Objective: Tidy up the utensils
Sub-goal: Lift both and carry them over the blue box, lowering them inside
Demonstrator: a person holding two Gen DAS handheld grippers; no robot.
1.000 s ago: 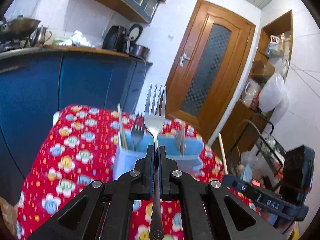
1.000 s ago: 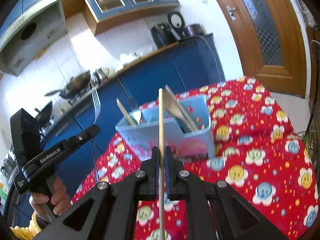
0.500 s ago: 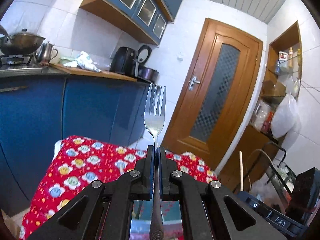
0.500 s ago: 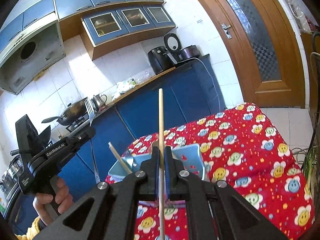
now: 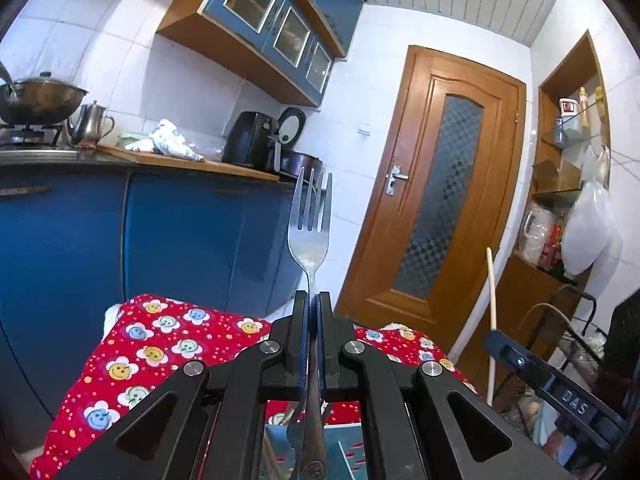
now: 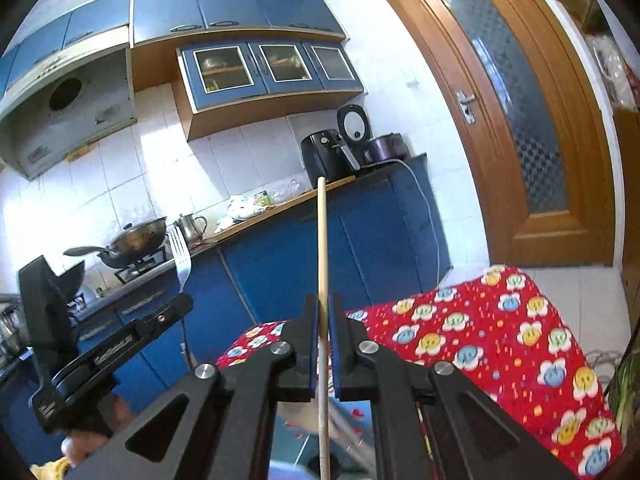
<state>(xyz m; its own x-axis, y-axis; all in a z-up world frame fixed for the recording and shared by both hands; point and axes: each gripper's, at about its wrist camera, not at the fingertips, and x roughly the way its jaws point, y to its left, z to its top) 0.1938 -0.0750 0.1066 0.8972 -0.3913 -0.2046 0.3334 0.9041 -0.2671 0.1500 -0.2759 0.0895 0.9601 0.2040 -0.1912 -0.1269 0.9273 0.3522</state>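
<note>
My left gripper (image 5: pixel 312 300) is shut on a steel fork (image 5: pixel 310 220) that stands upright, tines up. My right gripper (image 6: pixel 324 304) is shut on a wooden chopstick (image 6: pixel 321 240), also upright. Each gripper shows in the other's view: the left gripper (image 6: pixel 176 312) with the fork (image 6: pixel 181 260) at the left, the right gripper (image 5: pixel 504 348) with the chopstick (image 5: pixel 491 292) at the right. The light blue utensil holder (image 5: pixel 344 452) lies just below both grippers, seen only between the arms; utensil handles poke up inside it. It stands on the table with the red flowered cloth (image 5: pixel 152 348).
A blue kitchen counter (image 5: pixel 120 240) with a wok (image 5: pixel 38 98), kettle and air fryer (image 5: pixel 250 140) runs behind the table. A wooden door (image 5: pixel 432 208) and open shelves (image 5: pixel 568 168) stand to the right. A hand (image 6: pixel 80 444) holds the left gripper.
Both grippers tipped upward over the holder, so the table and holder slid down out of most of each view. Fork and chopstick stay clamped.
</note>
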